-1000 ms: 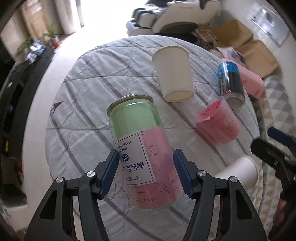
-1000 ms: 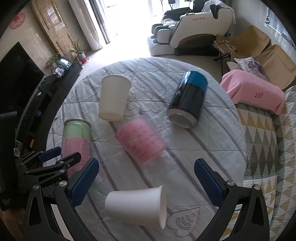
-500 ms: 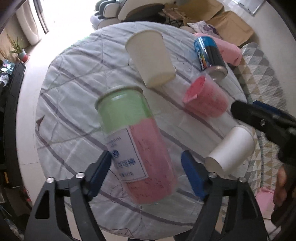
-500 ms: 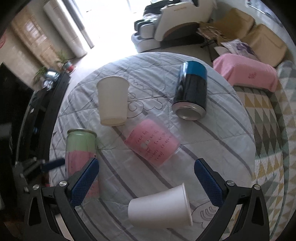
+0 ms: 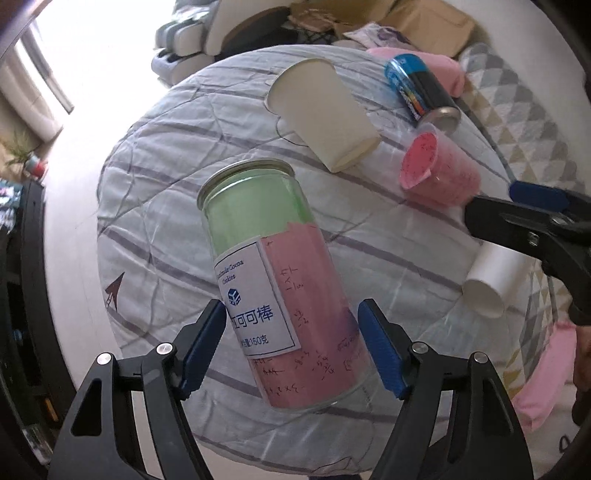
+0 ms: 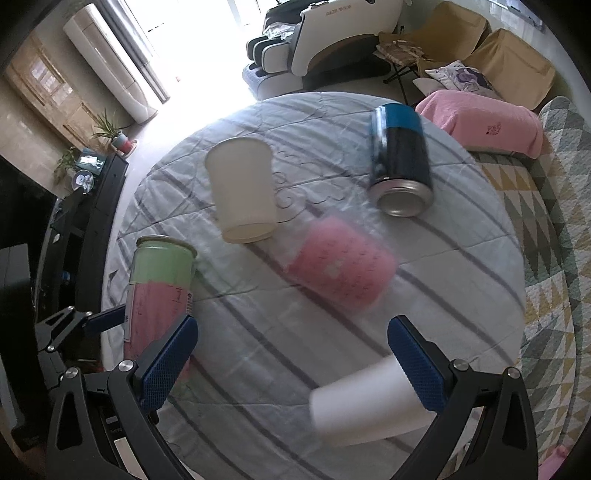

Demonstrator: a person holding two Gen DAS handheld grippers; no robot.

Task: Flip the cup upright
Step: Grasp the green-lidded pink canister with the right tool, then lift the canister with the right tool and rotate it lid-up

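A clear green-and-pink jar (image 5: 280,280) with a white label stands upright on the round table (image 5: 155,192). It also shows in the right wrist view (image 6: 159,288). My left gripper (image 5: 291,347) is open, its blue pads on either side of the jar with gaps. My right gripper (image 6: 291,365) is open and empty above a white paper cup (image 6: 369,402) lying on its side; that cup shows in the left wrist view (image 5: 491,277). A second white paper cup (image 6: 243,195) and a pink-lined clear cup (image 6: 343,262) also lie on their sides.
A blue and black can (image 6: 402,158) lies on its side at the table's far right. Beyond the table are a pink cushion (image 6: 484,122), a massage chair (image 6: 332,33) and a dark TV stand (image 6: 74,218) at the left. The table edge is near my grippers.
My left gripper has let go of the jar and drawn back a little; its pads stand wider. My right gripper has moved toward the near white cup, which now lies between its fingers.
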